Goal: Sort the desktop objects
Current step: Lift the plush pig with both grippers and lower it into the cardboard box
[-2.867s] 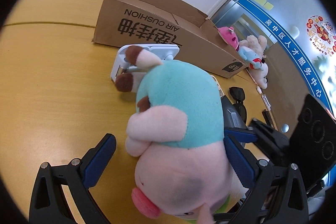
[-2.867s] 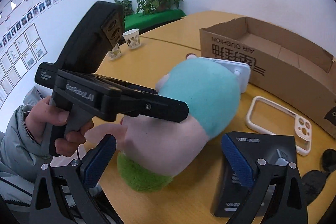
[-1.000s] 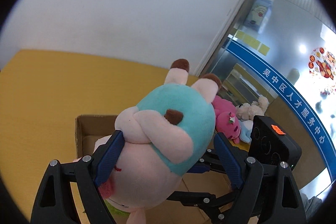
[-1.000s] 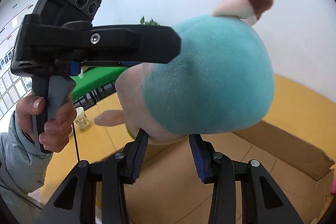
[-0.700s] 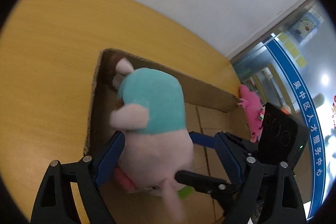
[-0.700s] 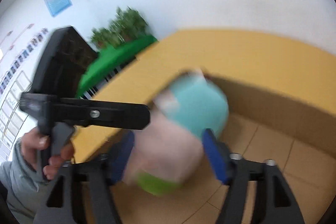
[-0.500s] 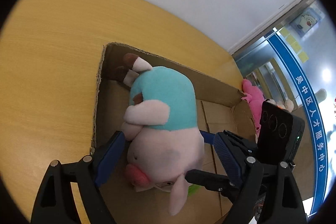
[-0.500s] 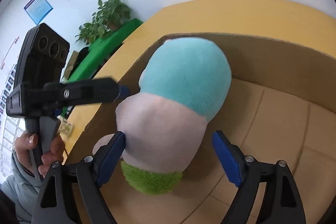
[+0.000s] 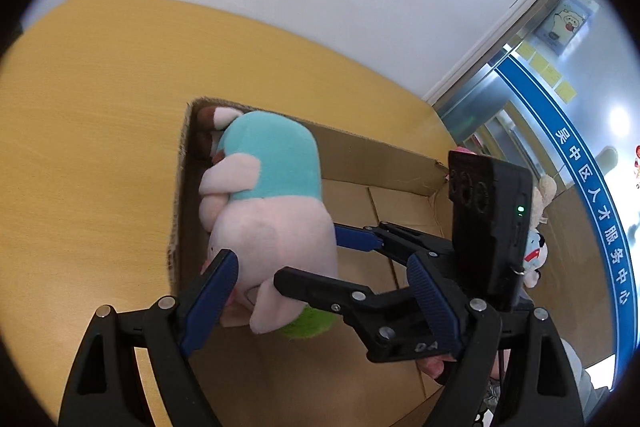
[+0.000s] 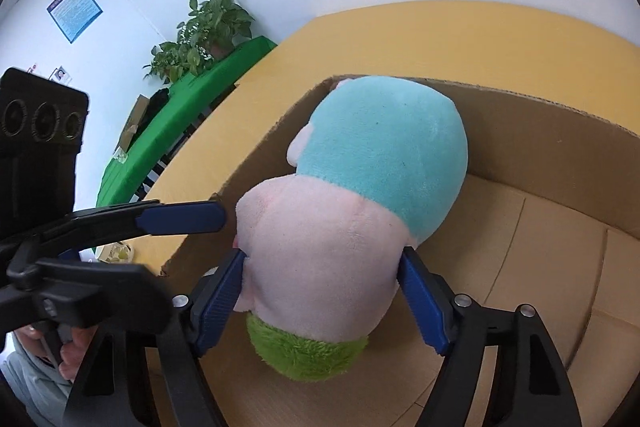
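Observation:
A plush pig (image 9: pixel 268 195) in pink with a teal shirt and a green base lies in the left end of the open cardboard box (image 9: pixel 384 167), feet towards the far corner. My left gripper (image 9: pixel 320 303) is open above the box; its left pad is beside the pig's head, its right pad stands apart. My right gripper (image 10: pixel 324 295) has both blue pads (image 10: pixel 220 299) against the pig's pink head (image 10: pixel 320 251) in the right wrist view, where the box wall (image 10: pixel 540 131) rises behind. The right gripper also shows in the left wrist view (image 9: pixel 360 239).
The yellow wooden table (image 9: pixel 100 127) surrounds the box. Other plush toys (image 9: pixel 536 227) lie beyond the box's right end. A green-covered bench (image 10: pixel 176 115) and a potted plant (image 10: pixel 204 31) stand beyond the table edge. The box floor to the right of the pig is bare cardboard (image 9: pixel 400 211).
Both grippers carried the pig from the tabletop up and over into the box. In the last half second it settled deeper into the left end, and the left gripper's pads now stand wide of it.

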A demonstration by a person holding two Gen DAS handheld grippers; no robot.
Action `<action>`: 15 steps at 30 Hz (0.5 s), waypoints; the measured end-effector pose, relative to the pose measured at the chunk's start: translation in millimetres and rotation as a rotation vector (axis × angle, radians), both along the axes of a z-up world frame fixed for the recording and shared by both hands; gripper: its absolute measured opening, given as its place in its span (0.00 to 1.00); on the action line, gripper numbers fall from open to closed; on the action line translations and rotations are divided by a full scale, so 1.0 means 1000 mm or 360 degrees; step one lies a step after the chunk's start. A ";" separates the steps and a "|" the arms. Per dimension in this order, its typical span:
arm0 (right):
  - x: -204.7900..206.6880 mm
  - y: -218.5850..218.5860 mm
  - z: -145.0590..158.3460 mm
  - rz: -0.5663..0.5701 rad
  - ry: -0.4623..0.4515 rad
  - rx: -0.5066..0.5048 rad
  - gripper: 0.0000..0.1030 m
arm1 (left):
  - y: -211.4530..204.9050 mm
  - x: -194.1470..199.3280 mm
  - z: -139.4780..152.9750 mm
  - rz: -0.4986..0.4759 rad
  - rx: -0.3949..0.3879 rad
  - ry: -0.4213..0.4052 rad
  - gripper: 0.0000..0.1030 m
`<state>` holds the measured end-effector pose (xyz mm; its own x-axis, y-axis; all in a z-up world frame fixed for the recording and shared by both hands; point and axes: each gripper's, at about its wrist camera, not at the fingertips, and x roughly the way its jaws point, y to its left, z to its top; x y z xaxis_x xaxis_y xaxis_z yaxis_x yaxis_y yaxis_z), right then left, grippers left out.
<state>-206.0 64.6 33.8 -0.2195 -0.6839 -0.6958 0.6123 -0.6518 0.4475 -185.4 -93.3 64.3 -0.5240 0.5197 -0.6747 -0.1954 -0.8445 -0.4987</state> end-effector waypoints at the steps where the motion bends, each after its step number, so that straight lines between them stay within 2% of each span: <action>1: -0.014 -0.005 0.002 0.0007 0.0006 -0.0010 0.73 | 0.001 0.003 0.004 0.0002 -0.0015 0.0013 0.84; 3: -0.014 -0.003 0.007 0.0026 0.0009 -0.0021 0.75 | 0.002 0.015 0.012 -0.0001 -0.0065 0.0050 0.84; 5: 0.005 0.019 0.015 0.0035 0.0004 -0.0043 0.76 | 0.004 0.028 0.021 -0.0008 -0.0125 0.0095 0.86; 7: 0.010 0.018 0.029 0.0022 0.0041 -0.0043 0.81 | 0.007 0.042 0.031 -0.0013 -0.0147 0.0151 0.86; 9: 0.025 0.022 0.048 0.0004 0.0154 0.0025 0.90 | 0.007 0.058 0.040 -0.0021 -0.0183 0.0209 0.86; 11: 0.056 0.053 0.078 -0.0030 0.0295 0.0049 0.99 | 0.012 0.075 0.048 -0.0017 -0.0242 0.0270 0.86; 15: 0.102 0.094 0.118 -0.0172 0.0486 0.0077 1.00 | 0.026 0.116 0.067 0.0013 -0.0357 0.0427 0.87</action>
<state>-104.5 158.4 152.2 -0.4926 -0.6131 -0.6176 0.6398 -0.7362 0.2205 -69.4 -67.0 131.2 -0.7018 0.3692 -0.6093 -0.2874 -0.9293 -0.2320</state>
